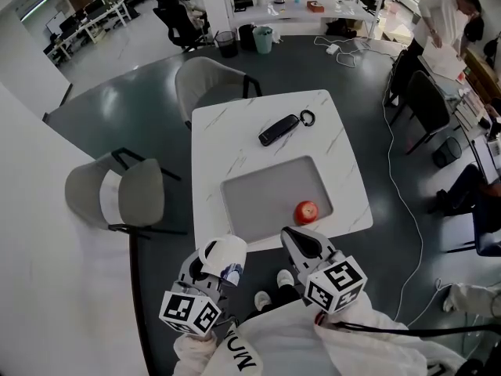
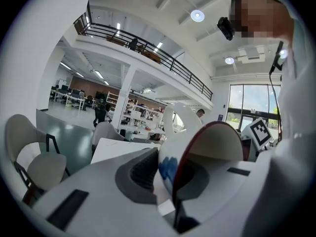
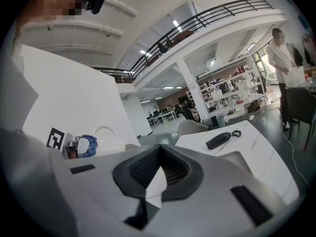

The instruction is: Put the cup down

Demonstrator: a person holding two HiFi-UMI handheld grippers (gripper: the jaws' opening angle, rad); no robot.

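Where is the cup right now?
Head view, lower left: the cup is clamped in the left gripper, just off the white table at its near edge.

Legible lettering, one item: dark capitals on the white garment (image 1: 244, 357) at the head view's lower edge, roughly "NOW" or "MON" depending on orientation. Left marker cube (image 1: 190, 312) and right marker cube (image 1: 335, 283): black-and-white square codes, no letters. Cup (image 1: 225, 255): blue print, unreadable.

On the bench (image 1: 344, 171), an apple (image 1: 306, 211) lies in the tray's (image 1: 258, 202) right front corner; a remote (image 1: 279, 129) lies behind the tray.
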